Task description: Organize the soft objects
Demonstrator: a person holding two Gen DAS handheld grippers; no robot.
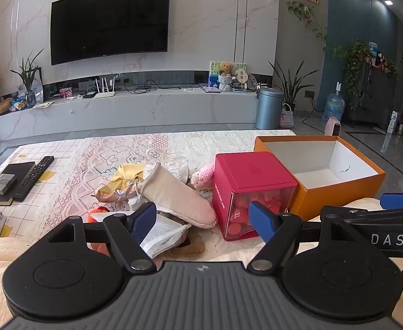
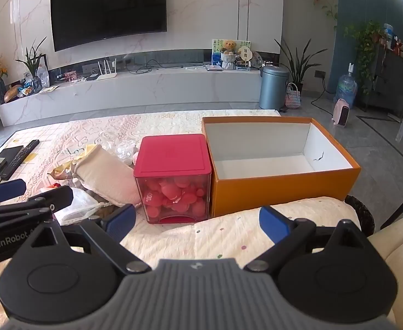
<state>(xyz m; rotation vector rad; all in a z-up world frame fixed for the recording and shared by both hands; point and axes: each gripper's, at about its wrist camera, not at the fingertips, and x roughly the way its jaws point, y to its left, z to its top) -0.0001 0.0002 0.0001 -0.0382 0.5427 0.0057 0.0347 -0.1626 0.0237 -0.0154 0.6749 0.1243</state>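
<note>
A pile of soft things lies on the lace-covered table: a beige plush slipper [image 1: 174, 195] [image 2: 105, 176], a pink knitted toy [image 1: 204, 176], yellow cloth [image 1: 127, 174], a white mesh bag [image 1: 160, 233] and crumpled plastic [image 1: 176, 165]. An open orange box [image 1: 319, 170] [image 2: 278, 159] with a white inside stands at the right, holding nothing. My left gripper [image 1: 204, 222] is open and empty, just in front of the pile. My right gripper [image 2: 198, 224] is open and empty, hovering before the red box and the orange box.
A red-lidded clear box [image 1: 245, 192] [image 2: 174, 178] of pink balls stands between the pile and the orange box. A black remote [image 1: 33, 177] and a dark book lie at the far left. A cream quilt [image 2: 229, 233] covers the near edge.
</note>
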